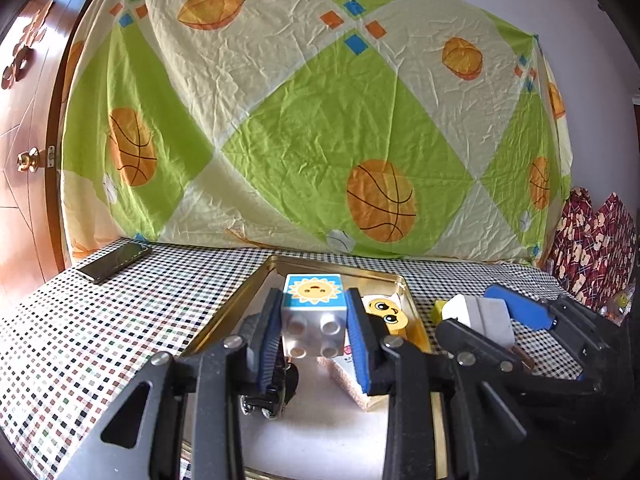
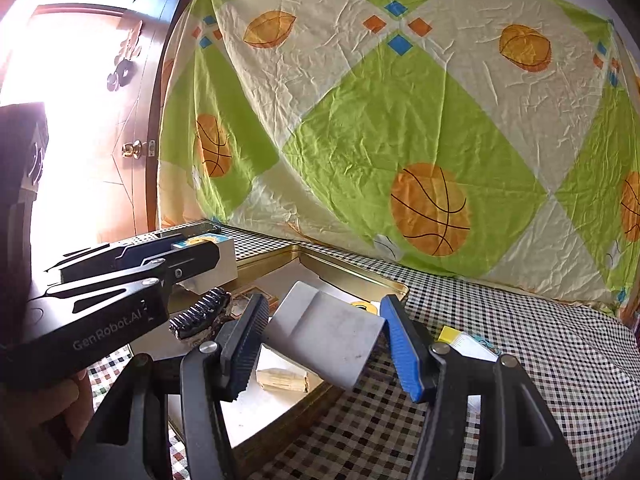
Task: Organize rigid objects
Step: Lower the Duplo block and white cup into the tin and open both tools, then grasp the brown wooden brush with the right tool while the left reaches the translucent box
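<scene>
My left gripper is shut on a white toy block with a sun picture, studs facing the camera, held above the gold metal tray. My right gripper is shut on a grey-white charger plug, held over the tray's right rim. The right gripper and the charger plug also show in the left wrist view. The left gripper with the block shows in the right wrist view. In the tray lie a black toy car, a beige eraser-like block and a yellow cartoon-face piece.
A black phone lies on the checkered tablecloth at the far left. A yellow and white block lies on the cloth right of the tray. A patterned sheet hangs behind the table. A wooden door stands at left.
</scene>
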`<action>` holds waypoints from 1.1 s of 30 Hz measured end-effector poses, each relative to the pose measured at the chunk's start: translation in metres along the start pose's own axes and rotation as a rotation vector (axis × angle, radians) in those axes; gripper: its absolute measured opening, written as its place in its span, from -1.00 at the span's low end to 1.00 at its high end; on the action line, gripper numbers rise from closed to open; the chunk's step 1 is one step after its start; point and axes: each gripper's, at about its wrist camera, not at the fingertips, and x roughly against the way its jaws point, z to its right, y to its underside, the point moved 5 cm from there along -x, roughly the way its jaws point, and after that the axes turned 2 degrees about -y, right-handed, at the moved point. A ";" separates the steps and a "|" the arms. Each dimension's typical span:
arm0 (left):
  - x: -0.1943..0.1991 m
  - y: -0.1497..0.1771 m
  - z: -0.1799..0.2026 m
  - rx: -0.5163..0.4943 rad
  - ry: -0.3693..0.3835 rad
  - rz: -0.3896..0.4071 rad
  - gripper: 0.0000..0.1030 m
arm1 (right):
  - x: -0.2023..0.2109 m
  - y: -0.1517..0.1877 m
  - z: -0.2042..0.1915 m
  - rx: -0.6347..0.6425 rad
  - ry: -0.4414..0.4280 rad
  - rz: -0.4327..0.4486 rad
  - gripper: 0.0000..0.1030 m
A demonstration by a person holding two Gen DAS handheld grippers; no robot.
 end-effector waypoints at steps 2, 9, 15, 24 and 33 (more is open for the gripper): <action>-0.005 0.000 -0.005 0.005 -0.002 -0.017 -0.41 | -0.004 -0.003 -0.002 0.008 -0.007 0.000 0.18; -0.024 -0.001 -0.022 0.010 -0.020 -0.086 -0.41 | -0.027 -0.010 -0.007 0.017 -0.043 -0.038 0.18; -0.042 0.000 -0.031 -0.003 -0.025 -0.150 -0.41 | -0.054 -0.011 -0.007 0.014 -0.065 -0.097 0.18; -0.061 0.005 -0.036 -0.026 -0.073 -0.207 -0.09 | -0.083 -0.013 -0.008 0.045 -0.054 -0.138 0.22; -0.040 0.004 -0.029 -0.015 -0.079 -0.138 0.66 | -0.047 -0.010 0.023 -0.029 -0.013 -0.075 0.61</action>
